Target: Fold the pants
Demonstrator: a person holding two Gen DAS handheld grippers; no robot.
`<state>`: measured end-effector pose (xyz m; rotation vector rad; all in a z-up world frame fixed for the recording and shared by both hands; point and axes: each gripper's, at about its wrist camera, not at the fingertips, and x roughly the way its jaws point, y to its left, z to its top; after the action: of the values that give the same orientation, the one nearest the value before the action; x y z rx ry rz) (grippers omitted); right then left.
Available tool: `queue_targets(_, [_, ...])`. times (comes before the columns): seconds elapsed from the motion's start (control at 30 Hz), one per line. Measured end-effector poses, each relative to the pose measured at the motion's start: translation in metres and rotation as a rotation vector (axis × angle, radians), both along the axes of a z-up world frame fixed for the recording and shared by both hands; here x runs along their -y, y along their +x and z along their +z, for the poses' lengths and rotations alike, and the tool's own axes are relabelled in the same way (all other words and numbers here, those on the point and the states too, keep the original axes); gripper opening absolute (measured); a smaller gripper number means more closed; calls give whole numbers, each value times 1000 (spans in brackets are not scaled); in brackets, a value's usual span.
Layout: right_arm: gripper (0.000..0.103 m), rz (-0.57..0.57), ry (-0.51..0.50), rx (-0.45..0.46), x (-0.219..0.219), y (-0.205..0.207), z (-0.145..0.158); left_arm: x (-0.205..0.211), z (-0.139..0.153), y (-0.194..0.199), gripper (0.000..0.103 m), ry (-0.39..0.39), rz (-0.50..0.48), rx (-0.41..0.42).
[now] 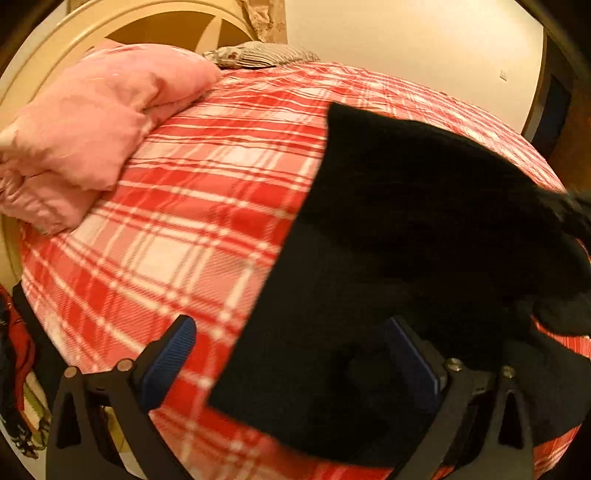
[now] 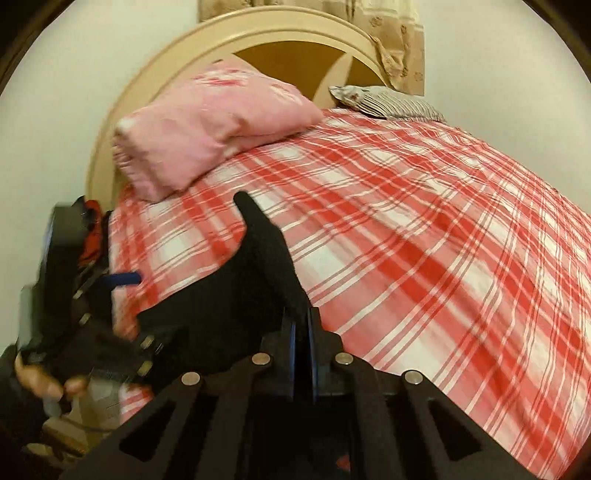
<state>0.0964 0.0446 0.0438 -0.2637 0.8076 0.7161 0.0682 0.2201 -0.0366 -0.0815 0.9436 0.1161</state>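
Observation:
Black pants (image 1: 406,221) lie across the right side of the red plaid bed cover (image 1: 184,221). In the left wrist view my left gripper (image 1: 295,354) is open, its left finger over the plaid and its right finger half under the black cloth's near edge. In the right wrist view my right gripper (image 2: 301,332) is shut on a fold of the pants (image 2: 258,288), and a point of cloth sticks up above its fingers. The left gripper's blue pad (image 2: 125,278) shows blurred at the left, with a hand (image 2: 48,384) behind it.
A pink pillow (image 1: 92,122) (image 2: 207,129) and a striped pillow (image 1: 258,55) (image 2: 388,101) rest against the cream curved headboard (image 2: 258,33). Red and dark clothing (image 1: 18,350) sits beside the bed at the left. The plaid cover (image 2: 424,240) stretches away to the right.

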Motion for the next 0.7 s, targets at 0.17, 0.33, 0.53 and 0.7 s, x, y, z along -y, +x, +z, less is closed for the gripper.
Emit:
queue_targets(0.17, [5,18,-43,74,-14,-73,-23,-17,-3,-22,103,-8,41,-11])
queue_targets(0.33, [4,15,-78,97,-30,-113,-58,-27,-11,-40,103,13,74,-26])
queue_targets(0.53, [5,11,-79,45,-29,-124,-85,-30,-10,-46,103,37,95,-25])
queue_targets(0.7, [5,-14,-24,0,-24,-122,-92,-36,-2,-51,103,67,107,-3])
